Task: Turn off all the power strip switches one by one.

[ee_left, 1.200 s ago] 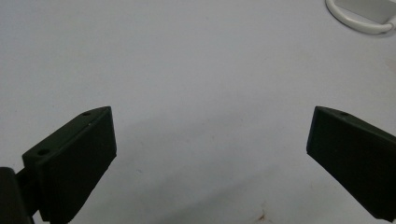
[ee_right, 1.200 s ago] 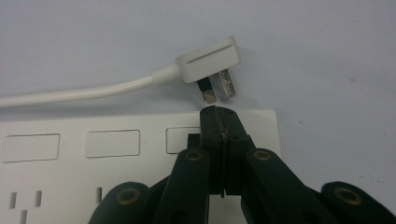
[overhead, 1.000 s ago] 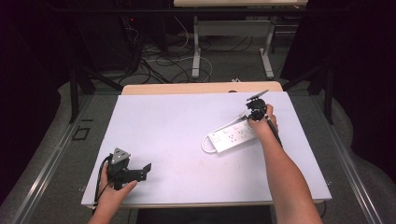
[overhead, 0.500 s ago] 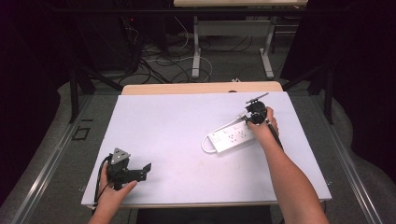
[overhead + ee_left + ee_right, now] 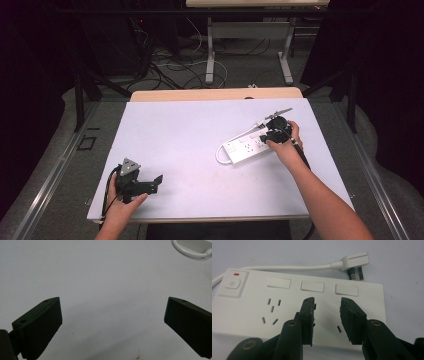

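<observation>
The right gripper (image 5: 272, 134) hangs over the near end of a white power strip (image 5: 246, 148) that lies flat on the white table (image 5: 190, 135), its plug end toward the far right of the tabletop. In the right gripper view its two black jaws stand a short way apart above the strip's face, over the sockets below the middle and right switches (image 5: 312, 286) — they have just been opening, and nothing is caught between them; the pads press on nothing. Beyond the jaws, along the strip's far edge, runs the white cord (image 5: 287, 268), ending in a plug (image 5: 354, 263) that lies on the table just past the strip's corner. Off to the jaws' left sits the strip's main button (image 5: 232, 283) with a small red mark above it. The left gripper (image 5: 145, 184) rests low over the table's near left part, well apart from the strip, held in the person's left hand (image 5: 120, 207). Its jaws gape wide with only bare tabletop between them, and the looped cord (image 5: 190, 250) shows far ahead at the right.
</observation>
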Motion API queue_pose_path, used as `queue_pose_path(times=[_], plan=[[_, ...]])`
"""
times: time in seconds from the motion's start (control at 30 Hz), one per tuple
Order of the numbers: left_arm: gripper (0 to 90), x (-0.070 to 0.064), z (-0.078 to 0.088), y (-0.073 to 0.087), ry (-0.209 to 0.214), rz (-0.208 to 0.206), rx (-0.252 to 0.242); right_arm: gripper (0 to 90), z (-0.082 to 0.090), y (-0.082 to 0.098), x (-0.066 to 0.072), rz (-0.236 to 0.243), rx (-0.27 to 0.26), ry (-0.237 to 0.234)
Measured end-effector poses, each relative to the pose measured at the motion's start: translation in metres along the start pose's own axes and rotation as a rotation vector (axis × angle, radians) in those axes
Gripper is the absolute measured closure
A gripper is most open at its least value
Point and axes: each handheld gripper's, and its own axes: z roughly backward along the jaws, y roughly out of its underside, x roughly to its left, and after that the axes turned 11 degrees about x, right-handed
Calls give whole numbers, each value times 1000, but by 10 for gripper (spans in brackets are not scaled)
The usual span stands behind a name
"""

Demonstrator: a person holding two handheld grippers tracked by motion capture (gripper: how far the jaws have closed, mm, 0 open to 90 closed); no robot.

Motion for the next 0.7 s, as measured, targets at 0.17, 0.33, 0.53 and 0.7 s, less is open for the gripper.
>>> queue_pose_path(times=[0.17, 0.33, 0.53, 0.7], plan=[[13, -1, -1, 0, 0, -3, -8, 591, 9, 16, 4, 37, -23, -40], [14, -1, -1, 0, 0, -4, 1, 540, 18, 39, 10, 61, -84, -65], [14, -1, -1, 0, -1, -3, 1, 427, 28, 68, 20, 71, -162, -41], [14, 0, -1, -1, -5, -12, 6, 389, 40, 90, 28, 68, -226, -12]])
